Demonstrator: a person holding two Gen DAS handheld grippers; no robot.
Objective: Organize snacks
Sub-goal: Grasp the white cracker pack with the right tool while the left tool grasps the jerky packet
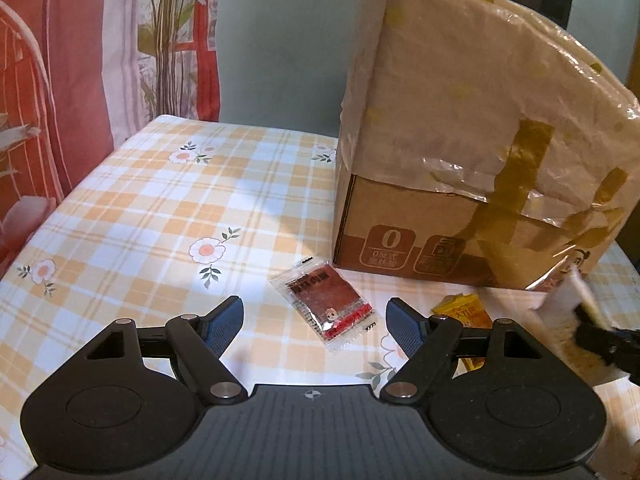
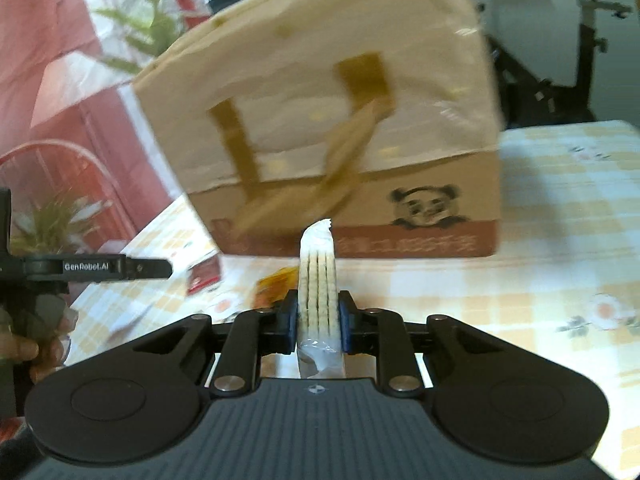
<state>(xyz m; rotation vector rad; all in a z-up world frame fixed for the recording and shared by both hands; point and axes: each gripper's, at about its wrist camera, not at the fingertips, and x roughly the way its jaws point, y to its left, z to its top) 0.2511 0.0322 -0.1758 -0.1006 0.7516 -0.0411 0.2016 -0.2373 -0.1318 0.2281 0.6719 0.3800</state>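
My right gripper (image 2: pixel 319 320) is shut on a clear cracker packet (image 2: pixel 318 276) that stands upright between its pads, above the table. In the left wrist view that same packet (image 1: pixel 568 294) shows blurred at the right edge. My left gripper (image 1: pixel 316 316) is open just over a red-brown snack packet (image 1: pixel 326 306), which lies flat on the checked tablecloth (image 1: pixel 160 216) between the fingers without touching them. A yellow snack packet (image 1: pixel 464 314) lies partly hidden behind the left gripper's right finger (image 1: pixel 404 320). The yellow packet (image 2: pixel 276 280) and the red packet (image 2: pixel 204 274) also appear left of the crackers.
A big taped cardboard box (image 1: pixel 472 152) wrapped in plastic stands on the table just beyond the packets, and the box (image 2: pixel 344 136) fills the right wrist view. Red patterned curtains (image 1: pixel 48 80) hang at the left. An exercise bike (image 2: pixel 560 60) stands beyond the table.
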